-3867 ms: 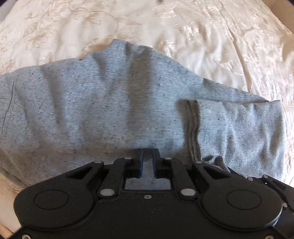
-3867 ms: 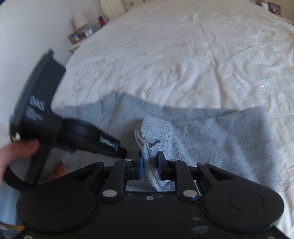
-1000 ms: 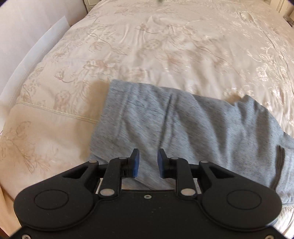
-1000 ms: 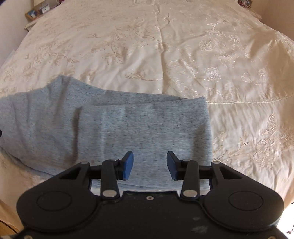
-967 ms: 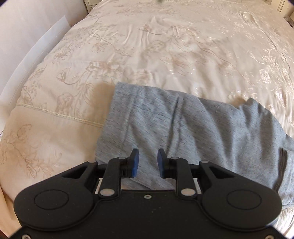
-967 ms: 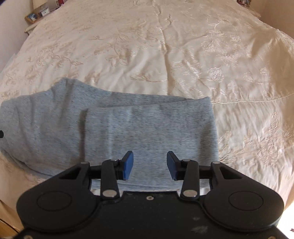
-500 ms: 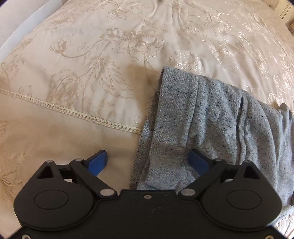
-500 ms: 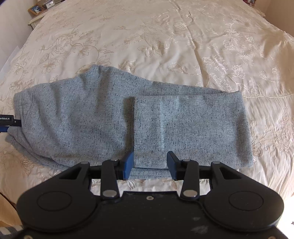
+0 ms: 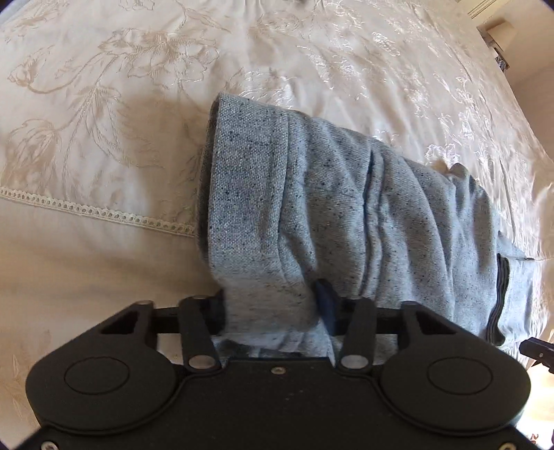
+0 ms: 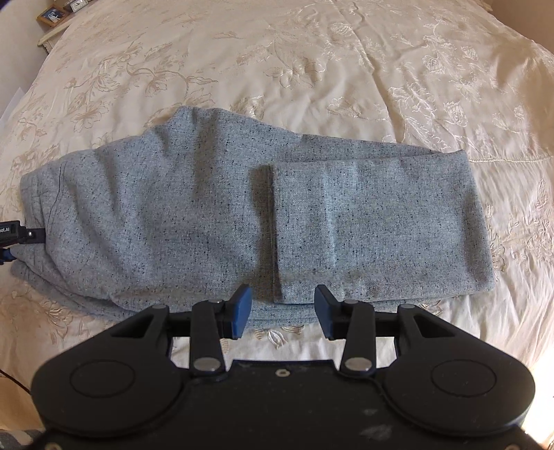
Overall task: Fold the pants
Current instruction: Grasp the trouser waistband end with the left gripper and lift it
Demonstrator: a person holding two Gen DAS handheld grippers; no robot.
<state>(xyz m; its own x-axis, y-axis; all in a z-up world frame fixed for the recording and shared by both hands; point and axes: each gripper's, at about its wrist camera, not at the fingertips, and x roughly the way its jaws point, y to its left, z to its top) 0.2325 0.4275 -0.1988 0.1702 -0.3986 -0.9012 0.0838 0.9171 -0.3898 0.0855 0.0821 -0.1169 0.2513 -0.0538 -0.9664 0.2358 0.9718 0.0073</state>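
Observation:
Grey speckled pants (image 10: 194, 214) lie folded lengthwise on the bed, with the leg end doubled back as a flap (image 10: 363, 228) on the right. In the left wrist view the waistband end (image 9: 249, 194) rises in a bunch between the jaws of my left gripper (image 9: 273, 308). Those jaws are closing, and both pads touch the cloth. The left gripper's tip (image 10: 15, 235) also shows at the pants' left end in the right wrist view. My right gripper (image 10: 282, 311) stands open just above the pants' near edge, by the flap's hem, and holds nothing.
A cream embroidered bedspread (image 10: 311, 62) covers the whole bed, with a lace seam (image 9: 90, 207) near the left gripper. A bedside table with framed pictures (image 10: 52, 15) stands at the far left corner. The tip of the right gripper (image 9: 536, 349) shows at the left wrist view's right edge.
My left gripper dropped onto the waistband end, opened wide, then closed around the bunched cloth. My right gripper slid sideways along the near edge to the flap's hem and stayed open.

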